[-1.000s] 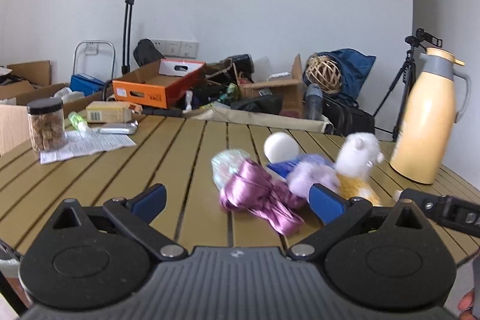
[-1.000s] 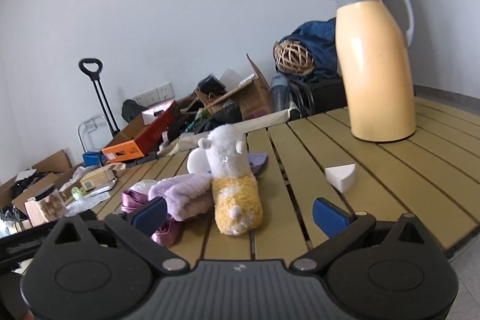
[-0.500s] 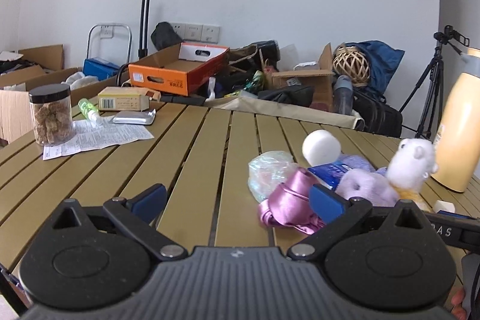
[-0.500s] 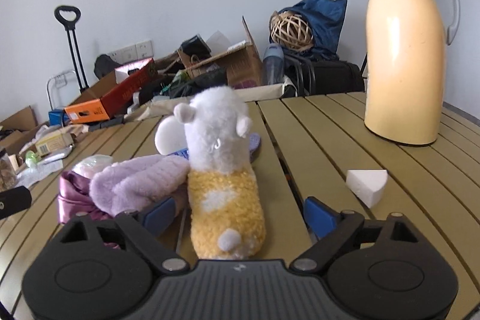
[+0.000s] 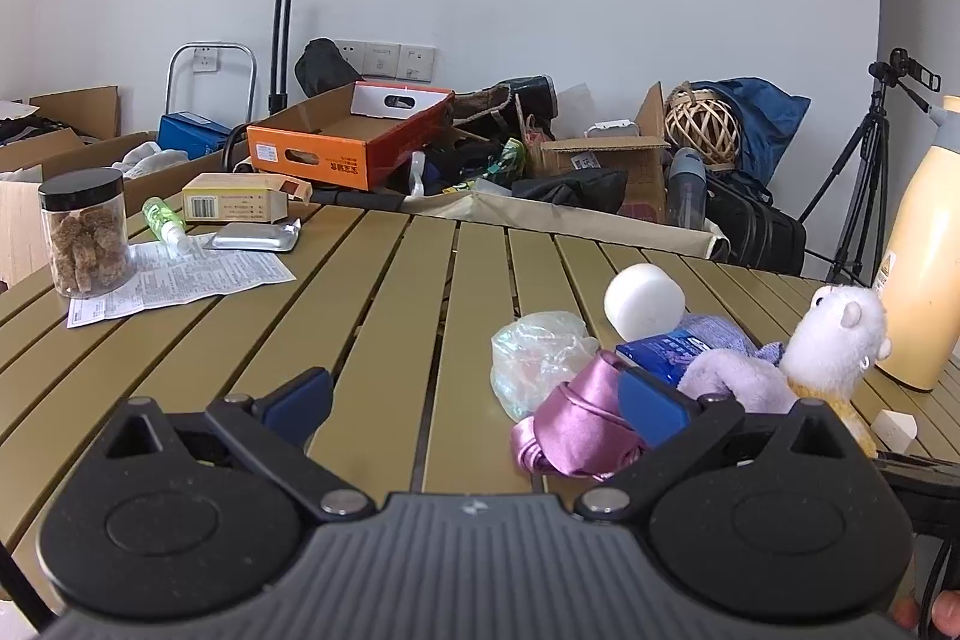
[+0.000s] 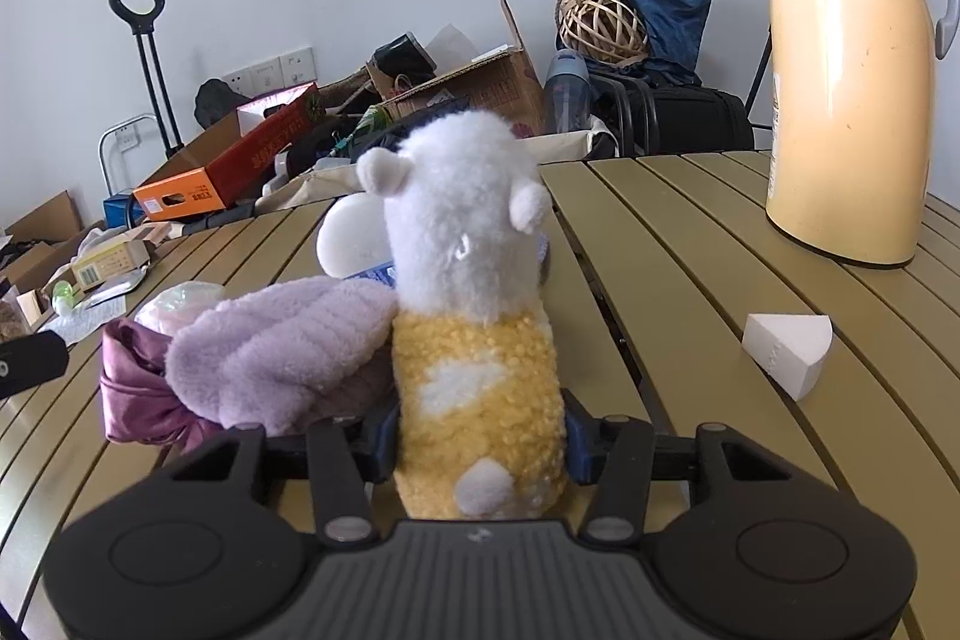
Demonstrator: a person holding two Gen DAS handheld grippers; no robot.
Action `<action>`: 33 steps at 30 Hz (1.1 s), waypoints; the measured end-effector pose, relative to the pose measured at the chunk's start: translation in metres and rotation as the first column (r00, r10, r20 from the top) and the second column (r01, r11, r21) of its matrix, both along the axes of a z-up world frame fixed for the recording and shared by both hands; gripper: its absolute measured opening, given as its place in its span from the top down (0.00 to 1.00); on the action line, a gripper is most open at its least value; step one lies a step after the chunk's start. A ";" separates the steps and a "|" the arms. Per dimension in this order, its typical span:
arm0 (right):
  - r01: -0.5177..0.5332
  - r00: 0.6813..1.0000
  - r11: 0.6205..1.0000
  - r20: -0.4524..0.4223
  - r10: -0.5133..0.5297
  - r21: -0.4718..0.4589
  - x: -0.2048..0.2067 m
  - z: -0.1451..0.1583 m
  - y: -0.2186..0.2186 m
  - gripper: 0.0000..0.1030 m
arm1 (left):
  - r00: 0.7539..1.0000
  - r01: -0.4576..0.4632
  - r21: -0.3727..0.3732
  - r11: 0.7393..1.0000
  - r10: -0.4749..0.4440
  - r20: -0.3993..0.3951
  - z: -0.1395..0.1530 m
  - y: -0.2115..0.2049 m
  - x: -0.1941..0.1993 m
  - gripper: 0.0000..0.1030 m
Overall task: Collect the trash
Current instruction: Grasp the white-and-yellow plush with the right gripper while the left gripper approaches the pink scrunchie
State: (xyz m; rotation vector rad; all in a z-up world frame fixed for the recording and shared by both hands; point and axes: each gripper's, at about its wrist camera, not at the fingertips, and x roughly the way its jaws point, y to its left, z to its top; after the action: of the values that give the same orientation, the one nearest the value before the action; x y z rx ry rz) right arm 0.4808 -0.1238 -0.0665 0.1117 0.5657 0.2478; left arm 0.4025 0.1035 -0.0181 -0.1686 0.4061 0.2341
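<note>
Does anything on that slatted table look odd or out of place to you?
Yes: for a trash job, the right hand-held gripper is closing around a fluffy white-and-yellow plush toy, which looks clean and whole. The crumpled clear plastic bag beside it looks more like rubbish.

fluffy plush toy point(image 6: 474, 328), satiny purple cloth point(image 5: 570, 424), perhaps wood slatted table point(image 5: 384, 316)

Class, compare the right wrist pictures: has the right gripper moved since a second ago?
Yes. The right gripper has advanced toward the plush toy, and the yellow thermos jug now looms nearer; its jaws are closing around the toy's yellow body.
</note>
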 end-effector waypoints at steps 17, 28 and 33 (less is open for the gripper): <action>0.113 0.985 0.993 0.133 -0.114 0.017 -0.037 0.017 -0.040 0.54 | 0.999 0.040 -0.014 0.999 -0.040 -0.032 -0.009 -0.018 0.012 0.00; 0.139 0.981 0.990 0.134 -0.138 -0.001 -0.047 0.016 -0.067 0.54 | 0.997 0.045 -0.088 0.995 -0.050 -0.052 -0.017 -0.030 0.040 0.00; 0.139 0.981 0.990 0.135 -0.137 -0.007 -0.049 0.015 -0.069 0.54 | 0.992 0.066 -0.174 0.983 -0.083 -0.093 -0.025 -0.027 0.053 0.01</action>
State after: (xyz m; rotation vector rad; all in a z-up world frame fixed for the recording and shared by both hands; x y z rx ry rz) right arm 0.4321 -0.1925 -0.0512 0.1173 0.4242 0.1149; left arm 0.4554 0.0768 -0.0432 -0.3103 0.5318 0.1342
